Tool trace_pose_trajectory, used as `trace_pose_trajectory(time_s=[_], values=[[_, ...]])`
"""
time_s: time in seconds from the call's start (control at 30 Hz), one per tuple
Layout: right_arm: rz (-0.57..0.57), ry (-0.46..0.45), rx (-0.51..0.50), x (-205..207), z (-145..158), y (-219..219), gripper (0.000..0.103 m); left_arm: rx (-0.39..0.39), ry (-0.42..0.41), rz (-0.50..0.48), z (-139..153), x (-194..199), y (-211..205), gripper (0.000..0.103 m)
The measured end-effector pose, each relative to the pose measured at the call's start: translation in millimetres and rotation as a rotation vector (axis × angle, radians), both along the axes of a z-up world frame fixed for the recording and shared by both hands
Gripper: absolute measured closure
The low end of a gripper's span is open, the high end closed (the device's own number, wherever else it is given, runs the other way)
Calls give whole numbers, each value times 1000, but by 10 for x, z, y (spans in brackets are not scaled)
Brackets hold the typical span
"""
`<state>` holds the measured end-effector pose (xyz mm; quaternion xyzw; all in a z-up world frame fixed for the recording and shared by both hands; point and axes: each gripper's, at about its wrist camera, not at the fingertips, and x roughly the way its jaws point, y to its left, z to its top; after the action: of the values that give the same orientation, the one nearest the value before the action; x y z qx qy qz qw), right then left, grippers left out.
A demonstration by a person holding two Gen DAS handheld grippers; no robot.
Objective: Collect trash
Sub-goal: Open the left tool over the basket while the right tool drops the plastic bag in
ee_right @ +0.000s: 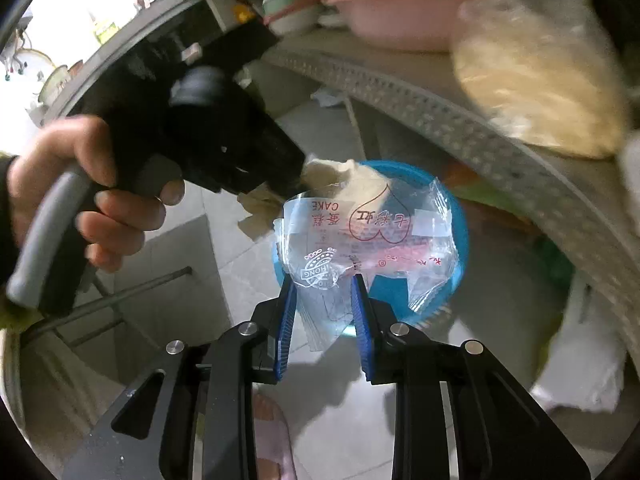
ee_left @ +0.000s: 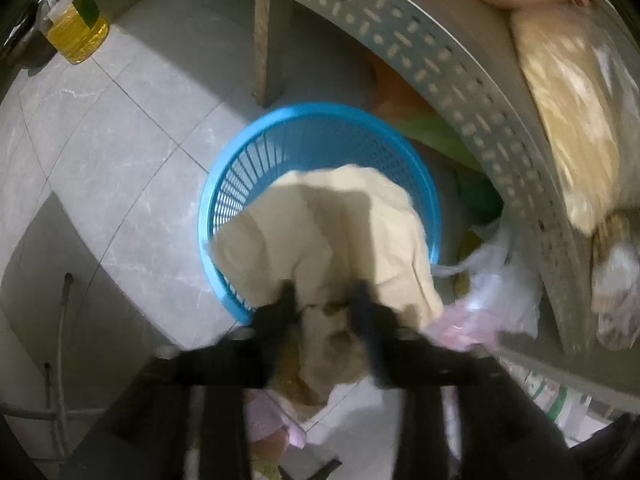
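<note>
A blue plastic basket (ee_left: pixel 224 200) stands on the tiled floor under a shelf. My left gripper (ee_left: pixel 324 294) points down over its near rim. Its jaws stand apart, with a crumpled beige paper (ee_left: pixel 332 224) between the tips, hanging over the basket. In the right wrist view the left gripper (ee_right: pixel 298 178), held by a hand (ee_right: pixel 80 184), has the beige paper (ee_right: pixel 332 174) at its tip above the basket (ee_right: pixel 460 216). My right gripper (ee_right: pixel 322 284) is shut on a clear cake wrapper (ee_right: pixel 372 232) with red print, held over the basket.
A grey perforated shelf (ee_left: pixel 472 92) curves over the basket with a pink basin (ee_right: pixel 396 16) and a bag of beige stuff (ee_left: pixel 568 120) on it. An oil bottle (ee_left: pixel 76 28) stands far left. Plastic bags (ee_left: pixel 500 292) lie right of the basket. A slippered foot (ee_right: pixel 272 440) is below.
</note>
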<state>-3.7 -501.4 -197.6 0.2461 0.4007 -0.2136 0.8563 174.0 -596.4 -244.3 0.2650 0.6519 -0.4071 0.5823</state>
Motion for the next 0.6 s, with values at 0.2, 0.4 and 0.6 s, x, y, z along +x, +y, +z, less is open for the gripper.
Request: trace_pose_trajectory(time_s=[0.2,0.4,0.6], values=[[-4,16,31,302,-411,-221,67,-31,-23,70,97,177,3,35],[-57,13,27,194,-448,-280,49,-75,-16,95,310,243,125,35],[-110,-25,23,-38,-274,-277,47,-127,-21,87,654,203,291,35]])
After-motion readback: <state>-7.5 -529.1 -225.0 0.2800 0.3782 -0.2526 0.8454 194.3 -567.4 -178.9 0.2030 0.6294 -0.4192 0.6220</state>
